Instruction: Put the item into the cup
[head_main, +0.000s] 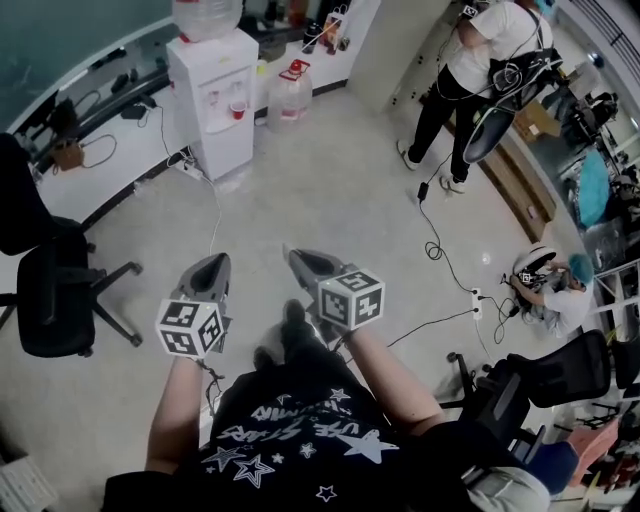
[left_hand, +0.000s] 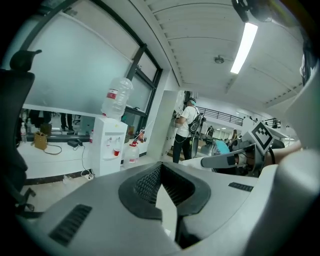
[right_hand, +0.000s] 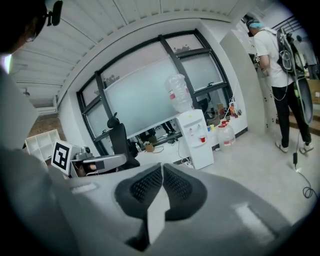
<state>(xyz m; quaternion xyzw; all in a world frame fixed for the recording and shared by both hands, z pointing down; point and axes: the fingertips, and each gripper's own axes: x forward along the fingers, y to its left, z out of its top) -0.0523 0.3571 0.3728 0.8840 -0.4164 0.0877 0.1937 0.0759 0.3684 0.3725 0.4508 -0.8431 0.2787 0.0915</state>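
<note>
No cup and no item for it show in any view. In the head view my left gripper (head_main: 215, 262) and right gripper (head_main: 297, 258) are held side by side at waist height over the bare office floor, pointing forward. Both are shut, pads pressed together with nothing between them. The left gripper view looks along its closed jaws (left_hand: 160, 167) toward a water dispenser (left_hand: 106, 145). The right gripper view shows its closed jaws (right_hand: 162, 170) and the left gripper (right_hand: 97, 162) beside it.
A white water dispenser (head_main: 213, 90) with a spare bottle (head_main: 290, 92) stands ahead. A black office chair (head_main: 50, 290) is at the left, another (head_main: 560, 375) at the right. Cables (head_main: 440, 250) cross the floor. One person (head_main: 480, 70) stands far right; another (head_main: 560, 295) crouches.
</note>
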